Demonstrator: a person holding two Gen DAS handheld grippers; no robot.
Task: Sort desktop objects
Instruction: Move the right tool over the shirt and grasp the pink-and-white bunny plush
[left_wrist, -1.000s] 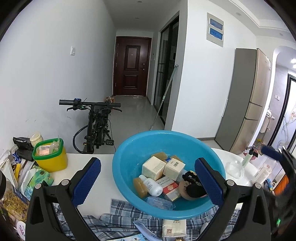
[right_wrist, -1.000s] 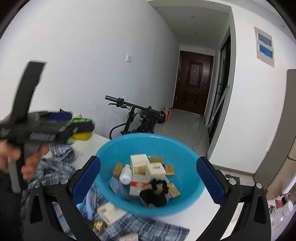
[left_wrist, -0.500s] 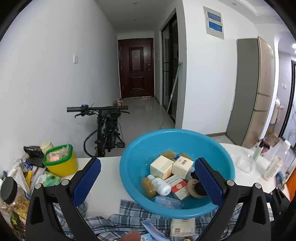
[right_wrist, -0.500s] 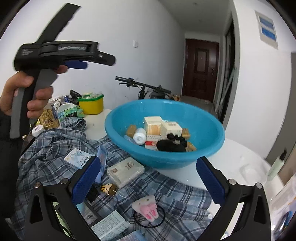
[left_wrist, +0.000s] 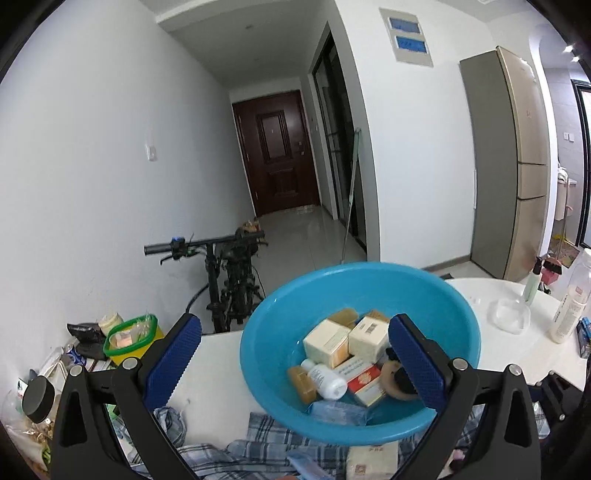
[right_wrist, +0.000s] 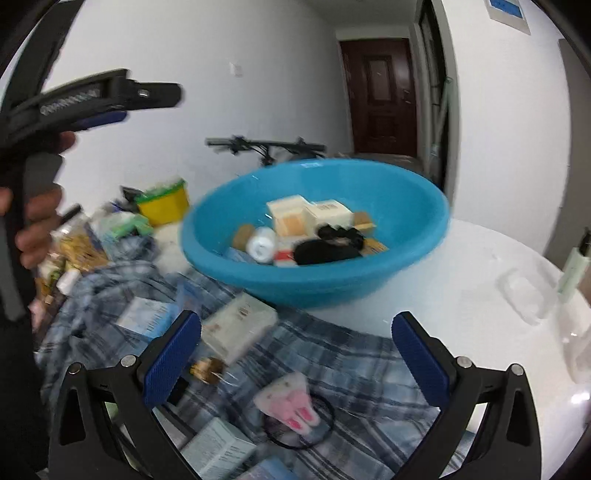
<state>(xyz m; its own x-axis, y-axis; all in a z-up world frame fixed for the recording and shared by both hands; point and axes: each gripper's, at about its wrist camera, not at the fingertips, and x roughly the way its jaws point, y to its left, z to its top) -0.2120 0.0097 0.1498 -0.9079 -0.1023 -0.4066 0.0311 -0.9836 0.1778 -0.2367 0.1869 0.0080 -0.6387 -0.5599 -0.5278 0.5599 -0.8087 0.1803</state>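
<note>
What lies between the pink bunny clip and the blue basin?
In the right wrist view, only plaid cloth lies between the clip and the basin; a cream box sits left of that stretch.

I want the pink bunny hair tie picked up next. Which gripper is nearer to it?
Right. The right gripper hovers open just above the pink bunny hair tie on the plaid cloth. The left gripper, also open, is raised facing the blue basin.

White walls (left_wrist: 92, 177), grey tiled hallway floor (left_wrist: 295, 236) — dark brown door (left_wrist: 277, 155) at its end.
</note>
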